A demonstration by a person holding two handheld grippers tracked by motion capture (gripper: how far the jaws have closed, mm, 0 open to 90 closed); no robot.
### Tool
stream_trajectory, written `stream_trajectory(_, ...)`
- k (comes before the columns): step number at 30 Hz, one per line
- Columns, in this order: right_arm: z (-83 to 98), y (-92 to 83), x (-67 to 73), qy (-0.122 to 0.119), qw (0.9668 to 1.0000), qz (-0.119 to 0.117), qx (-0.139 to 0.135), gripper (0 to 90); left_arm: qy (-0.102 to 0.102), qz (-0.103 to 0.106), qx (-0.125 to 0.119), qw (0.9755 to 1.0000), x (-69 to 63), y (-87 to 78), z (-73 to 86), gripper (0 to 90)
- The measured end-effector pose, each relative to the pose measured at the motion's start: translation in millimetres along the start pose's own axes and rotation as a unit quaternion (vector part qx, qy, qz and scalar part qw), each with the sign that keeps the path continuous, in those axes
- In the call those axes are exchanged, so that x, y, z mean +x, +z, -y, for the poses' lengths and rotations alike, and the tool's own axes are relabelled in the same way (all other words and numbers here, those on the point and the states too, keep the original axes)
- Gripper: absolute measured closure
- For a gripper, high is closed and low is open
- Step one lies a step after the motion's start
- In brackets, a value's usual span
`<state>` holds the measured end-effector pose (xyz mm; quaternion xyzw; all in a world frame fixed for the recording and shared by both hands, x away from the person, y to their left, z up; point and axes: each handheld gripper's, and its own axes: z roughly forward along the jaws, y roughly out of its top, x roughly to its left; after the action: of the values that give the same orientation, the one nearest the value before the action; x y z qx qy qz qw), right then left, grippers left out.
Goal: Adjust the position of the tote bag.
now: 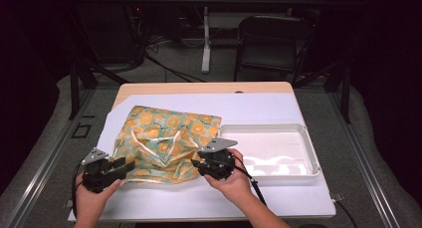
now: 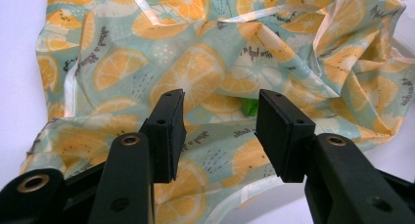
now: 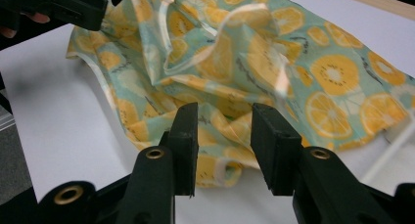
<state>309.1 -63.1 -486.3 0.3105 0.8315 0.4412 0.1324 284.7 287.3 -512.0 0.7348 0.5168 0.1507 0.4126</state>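
On the white sheet [image 1: 278, 108] covering the table [image 1: 199, 87] lies a crumpled cloth [image 1: 166, 141] printed with orange slices on a pale green ground, edged with cream ribbon trim. It occupies the left half of the sheet. A white tray [image 1: 311, 148] sits just beside it on the right, touching or nearly touching its right edge.

Left gripper [image 1: 119, 166]: held in the person's left hand [image 1: 92, 200] at the cloth's near left corner. In the left gripper view, the jaws stand apart with a clear gap between the pads [image 2: 169, 131], and the cloth [image 2: 235, 67] lies beyond and below them. Nothing is clamped. A small green patch [image 2: 250, 106] shows in a fold between the jaws; what it is cannot be told.

Right gripper [image 1: 198, 164]: held in the person's right hand [image 1: 231, 183] at the cloth's near right edge, beside the tray's near left corner. In the right gripper view, the jaws are parted, and a bunched fold of cloth [image 3: 235, 121] sits in the gap. Whether the pads [image 3: 271, 145] touch the fabric cannot be told. The left gripper [image 3: 100, 16] appears at the upper left of that view, at the cloth's far corner.
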Motion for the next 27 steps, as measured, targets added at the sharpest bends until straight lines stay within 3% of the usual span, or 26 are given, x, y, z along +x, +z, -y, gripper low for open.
stream_trajectory(15, -19.7, 25.6, 9.4, -0.042, 0.9989, 0.0, 0.02, 61.7, 0.01, 0.007, 0.008, 0.9999, -5.1, 3.0, -0.2, 53.4)
stream_trajectory(27, -26.5, 46.4, 15.4, -0.06, 0.9976, -0.008, 0.032, 59.6, 0.013, 0.009, 0.009, 0.9998, -7.1, 5.6, 0.5, 53.4)
